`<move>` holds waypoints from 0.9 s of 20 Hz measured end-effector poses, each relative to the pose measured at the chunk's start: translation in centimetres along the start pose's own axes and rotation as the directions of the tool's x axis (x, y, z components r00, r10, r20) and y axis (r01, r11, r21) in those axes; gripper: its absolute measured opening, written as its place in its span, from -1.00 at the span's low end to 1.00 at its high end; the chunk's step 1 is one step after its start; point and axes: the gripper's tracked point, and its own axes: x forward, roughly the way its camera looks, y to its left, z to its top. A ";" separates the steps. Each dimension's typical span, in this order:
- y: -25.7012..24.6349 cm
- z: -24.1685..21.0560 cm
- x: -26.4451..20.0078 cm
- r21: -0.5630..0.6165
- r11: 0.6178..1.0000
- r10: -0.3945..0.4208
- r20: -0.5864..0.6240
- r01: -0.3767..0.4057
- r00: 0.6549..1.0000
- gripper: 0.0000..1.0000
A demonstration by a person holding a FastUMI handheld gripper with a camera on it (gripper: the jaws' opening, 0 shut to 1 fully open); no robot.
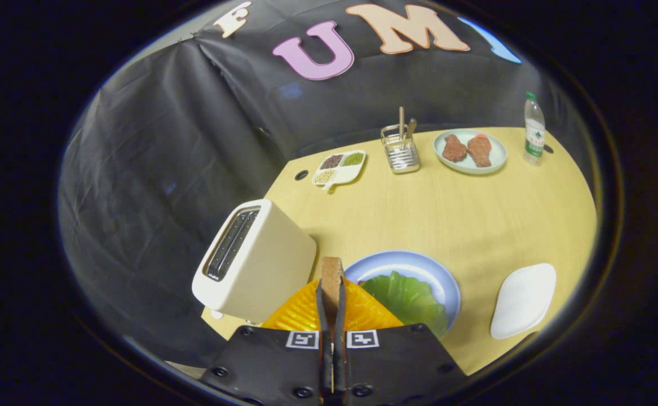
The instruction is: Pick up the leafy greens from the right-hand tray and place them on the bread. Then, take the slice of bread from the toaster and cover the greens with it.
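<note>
The tongs are clamped on a slice of bread, held edge-up above the greens on the blue plate, beside the toaster on the bench.

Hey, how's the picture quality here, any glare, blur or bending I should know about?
Gripper view: fisheye bends the table edge into a curve; a soft glare streak lies on the blue plate above the leafy greens; the far bottle looks slightly soft; the hand-held gripper, shut on a bread slice, is sharp.
</note>
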 end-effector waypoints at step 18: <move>-9.4 -2.7 -1.5 -0.052 0.983 -0.176 -0.011 0.175 0.984 0.63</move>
